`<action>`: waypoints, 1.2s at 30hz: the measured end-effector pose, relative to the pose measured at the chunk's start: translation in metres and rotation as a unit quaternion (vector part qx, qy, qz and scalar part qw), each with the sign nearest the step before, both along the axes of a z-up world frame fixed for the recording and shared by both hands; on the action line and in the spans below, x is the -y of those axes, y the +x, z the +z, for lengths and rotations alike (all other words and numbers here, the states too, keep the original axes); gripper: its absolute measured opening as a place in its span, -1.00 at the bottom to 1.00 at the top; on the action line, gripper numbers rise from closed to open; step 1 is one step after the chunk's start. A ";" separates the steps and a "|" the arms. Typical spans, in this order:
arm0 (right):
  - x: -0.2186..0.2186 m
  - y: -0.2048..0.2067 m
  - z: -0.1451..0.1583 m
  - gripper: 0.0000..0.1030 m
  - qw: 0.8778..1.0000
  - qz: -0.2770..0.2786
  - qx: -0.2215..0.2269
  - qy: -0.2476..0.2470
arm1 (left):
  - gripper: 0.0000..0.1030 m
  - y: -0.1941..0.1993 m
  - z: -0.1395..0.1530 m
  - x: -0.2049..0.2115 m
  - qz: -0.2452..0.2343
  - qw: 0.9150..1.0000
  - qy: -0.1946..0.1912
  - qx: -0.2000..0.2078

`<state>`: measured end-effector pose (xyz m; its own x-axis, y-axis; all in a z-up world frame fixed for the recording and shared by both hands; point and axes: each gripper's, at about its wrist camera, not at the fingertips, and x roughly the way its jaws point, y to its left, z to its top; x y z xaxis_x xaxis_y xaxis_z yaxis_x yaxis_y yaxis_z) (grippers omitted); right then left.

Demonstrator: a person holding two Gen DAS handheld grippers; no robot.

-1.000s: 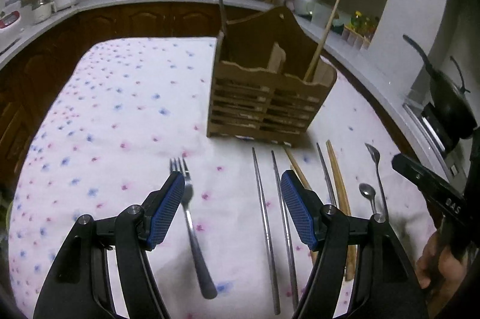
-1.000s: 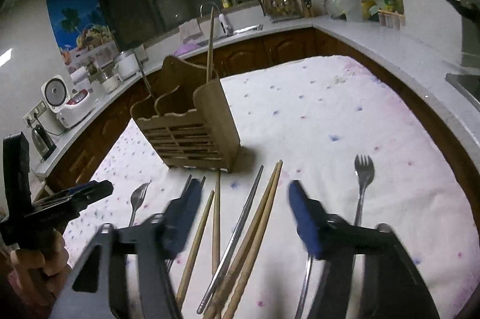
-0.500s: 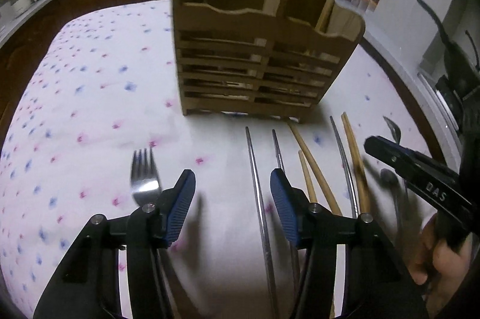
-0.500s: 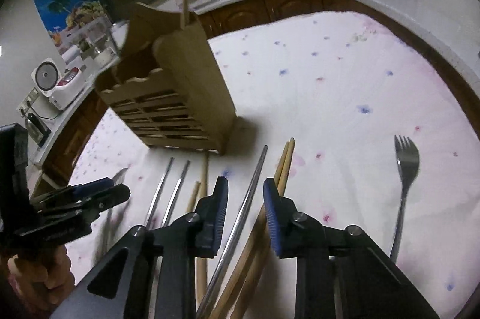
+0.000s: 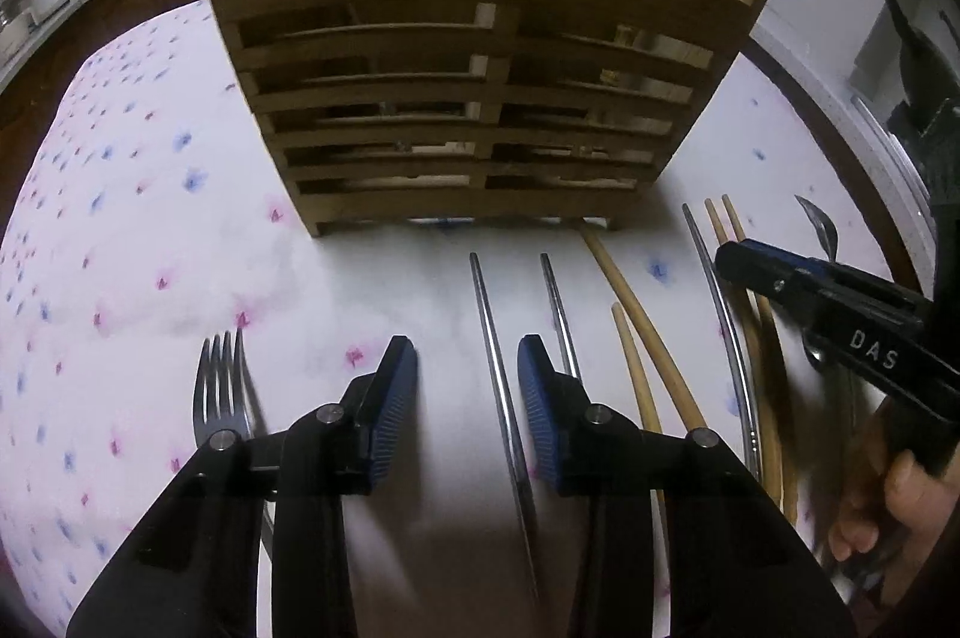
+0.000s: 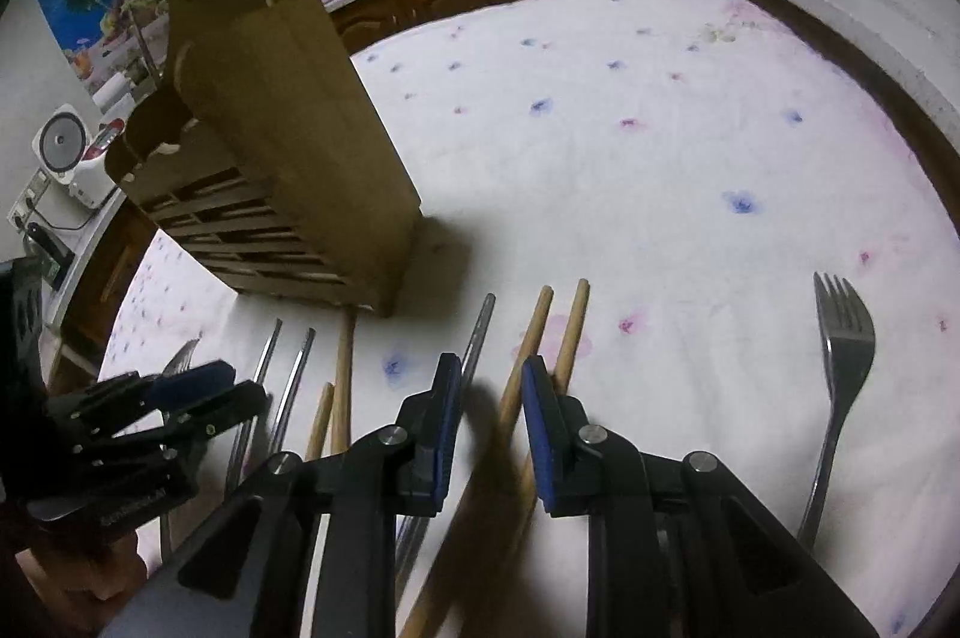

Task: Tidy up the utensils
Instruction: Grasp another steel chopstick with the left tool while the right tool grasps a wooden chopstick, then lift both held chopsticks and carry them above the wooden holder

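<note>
Left gripper (image 5: 467,395): narrow gap, straddling steel chopstick (image 5: 492,338), aligned for pinch. Right gripper (image 6: 491,413): narrow gap astride wooden chopstick (image 6: 528,344), not clamped. Caddy (image 5: 480,98) close ahead for drop-off.

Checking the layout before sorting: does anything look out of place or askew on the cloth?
Nothing spilled or damaged. One wooden chopstick lies slanted, its tip at the foot of the wooden holder, unlike the straighter metal chopsticks.
</note>
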<state>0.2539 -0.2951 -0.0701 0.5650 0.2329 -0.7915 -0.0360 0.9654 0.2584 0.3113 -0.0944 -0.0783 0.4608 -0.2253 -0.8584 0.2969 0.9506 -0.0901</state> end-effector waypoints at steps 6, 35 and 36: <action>0.001 0.017 -0.001 -0.63 1.000 0.003 -0.006 0.004 | -0.35 0.010 0.000 0.009 -0.011 1.000 0.024 0.001; 0.006 0.001 0.037 -0.90 0.998 0.002 0.039 0.057 | -0.93 -0.019 0.067 -0.036 -0.021 0.998 -0.040 0.049; 0.008 -0.001 0.039 -0.90 0.997 -0.001 0.042 0.061 | -0.93 -0.023 0.071 -0.039 -0.021 0.997 -0.043 0.054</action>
<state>0.2530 -0.3034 -0.0309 0.6289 0.3242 -0.7067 -0.0611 0.9267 0.3707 0.2884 -0.0554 -0.0071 0.5373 -0.3180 -0.7812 0.3494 0.9269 -0.1370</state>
